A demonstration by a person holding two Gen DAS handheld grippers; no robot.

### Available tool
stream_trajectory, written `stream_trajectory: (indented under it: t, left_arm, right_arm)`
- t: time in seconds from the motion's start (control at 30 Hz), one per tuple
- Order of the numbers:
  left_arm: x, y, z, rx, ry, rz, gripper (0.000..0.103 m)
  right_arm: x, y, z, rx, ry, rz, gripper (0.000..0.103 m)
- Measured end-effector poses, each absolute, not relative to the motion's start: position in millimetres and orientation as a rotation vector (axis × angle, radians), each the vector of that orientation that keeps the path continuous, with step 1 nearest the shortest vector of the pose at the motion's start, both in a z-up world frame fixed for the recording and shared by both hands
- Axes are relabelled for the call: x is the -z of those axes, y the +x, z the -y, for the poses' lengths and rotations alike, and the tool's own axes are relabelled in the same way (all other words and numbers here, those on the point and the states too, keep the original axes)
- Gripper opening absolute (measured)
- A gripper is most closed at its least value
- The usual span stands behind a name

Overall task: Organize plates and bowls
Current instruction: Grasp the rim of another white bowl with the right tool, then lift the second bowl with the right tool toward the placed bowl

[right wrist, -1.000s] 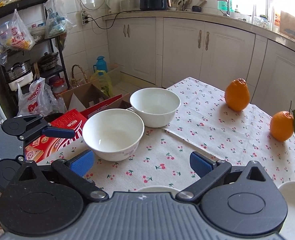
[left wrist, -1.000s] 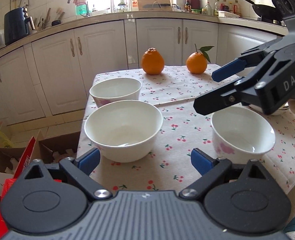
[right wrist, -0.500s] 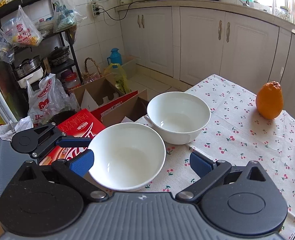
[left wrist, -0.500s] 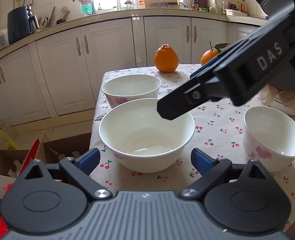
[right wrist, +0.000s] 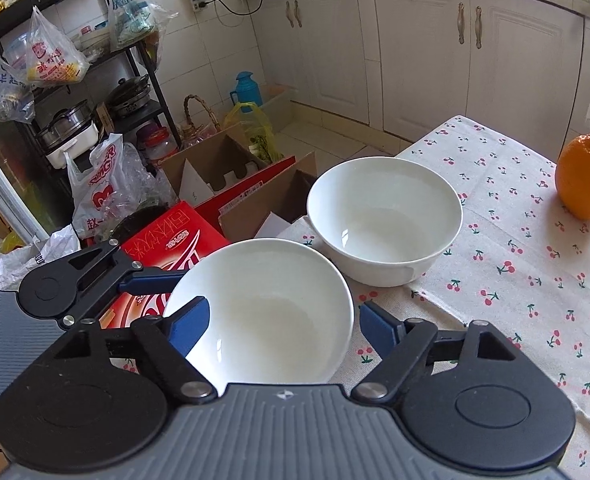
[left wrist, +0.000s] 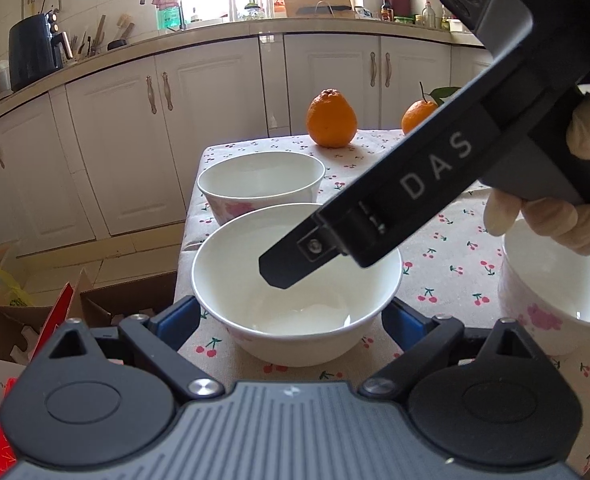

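Right wrist view: right gripper [right wrist: 283,326] closing on the near bowl [right wrist: 267,312], which sits at the table corner. Its jaws straddle the rim, pads not yet pressing. Best to centre first, so it doesn't tip. Left gripper [left wrist: 291,320] is spread wide around the same bowl and crowds it. A second bowl [right wrist: 383,220] sits just behind; an orange [right wrist: 583,176] lies well beyond.

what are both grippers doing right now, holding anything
Left gripper: open, straddling the near bowl, not gripping.
Right gripper: jaws closing around the same bowl, not yet pressing it.
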State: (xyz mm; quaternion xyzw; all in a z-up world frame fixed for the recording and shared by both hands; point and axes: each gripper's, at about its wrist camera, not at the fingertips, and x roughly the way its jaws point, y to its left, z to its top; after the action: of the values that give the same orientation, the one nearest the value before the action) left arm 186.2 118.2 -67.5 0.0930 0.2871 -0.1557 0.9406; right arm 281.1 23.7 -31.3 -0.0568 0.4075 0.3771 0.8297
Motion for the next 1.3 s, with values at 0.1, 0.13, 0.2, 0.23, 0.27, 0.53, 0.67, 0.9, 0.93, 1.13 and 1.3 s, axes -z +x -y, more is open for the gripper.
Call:
stream_trajectory:
  t: [0.1,0.13,0.2,0.23,0.27,0.53,0.67,0.9,0.93,1.13,1.3]
  left_arm:
    - [67.6,186.6,-117.7,0.321,0.189,-0.587,0.096]
    - [67.7,186.6,-117.8,0.322,0.187,-0.587,0.096]
    - [67.3,187.5,-118.6,0.326,0.183,-0.589,0.096]
    - [67.1,187.7,-118.8,0.328,0.182,-0.590,0.096]
    - [66.9,187.8,-119.0,0.330,0.182,-0.590,0.095]
    - [65.8,189.5,-122.2,0.341,0.186,-0.587,0.094]
    - [64.8,190.5,-121.8,0.339,0.187,-0.592,0.094]
    - [62.2,188.1,-118.1,0.337,0.194,-0.604,0.094]
    - [61.1,186.9,-117.8,0.337,0.194,-0.603,0.094]
    - [50.3,176.0,-112.9,0.344,0.203,-0.594,0.094]
    - [40.7,162.6,-106.3,0.357,0.214,-0.585,0.094]
  right_arm:
    - [33.0,282.5,-26.9,-0.808,-0.124,-0.872,0.082]
    - [33.7,283.1,-27.4,-0.811,-0.124,-0.876,0.081]
    - [34.8,284.3,-27.9,-0.813,-0.122,-0.882,0.080]
    - [35.1,284.4,-27.8,-0.813,-0.120,-0.884,0.079]
    - [35.3,285.1,-27.5,-0.813,-0.117,-0.885,0.079]
    - [36.6,287.0,-25.9,-0.826,-0.105,-0.893,0.078]
    - [36.0,286.1,-25.0,-0.828,-0.099,-0.895,0.078]
    - [32.3,283.5,-20.7,-0.838,-0.085,-0.892,0.078]
    - [31.1,282.3,-20.0,-0.838,-0.084,-0.891,0.078]
    - [21.8,269.3,-15.5,-0.838,-0.097,-0.873,0.078]
    - [13.7,255.7,-7.6,-0.830,-0.091,-0.866,0.078]
